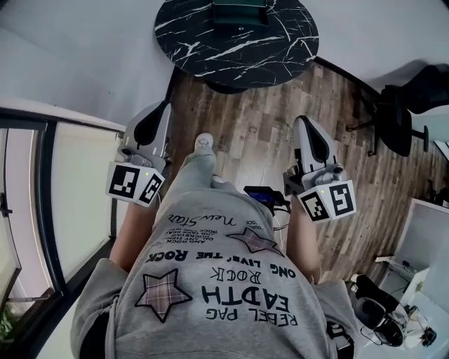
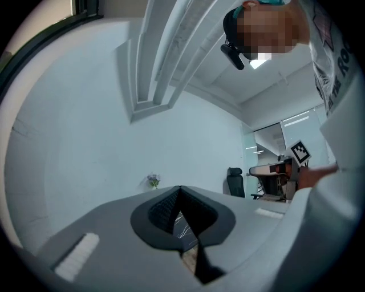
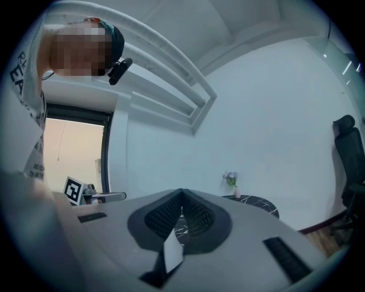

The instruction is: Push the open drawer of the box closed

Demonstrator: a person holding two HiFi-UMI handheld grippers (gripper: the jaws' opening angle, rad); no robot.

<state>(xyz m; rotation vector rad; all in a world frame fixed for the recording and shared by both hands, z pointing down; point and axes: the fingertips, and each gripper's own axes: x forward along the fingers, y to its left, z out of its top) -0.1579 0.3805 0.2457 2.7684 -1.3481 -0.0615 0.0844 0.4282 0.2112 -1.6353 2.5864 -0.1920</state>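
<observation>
While both pairs of jaws rest together with nothing between them, the left hand-held gripper (image 1: 158, 112) and right hand-held gripper (image 1: 304, 125) hang well short of the desk (image 1: 280, 49); the box (image 1: 239, 12) sits on it.

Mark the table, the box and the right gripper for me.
Table (image 1: 200, 42): head view, bare marble top, left part.
Box (image 1: 238, 12): head view, its dark top at the frame's upper edge.
Right gripper (image 3: 182, 195): right gripper view, where the shut tips meet.
</observation>
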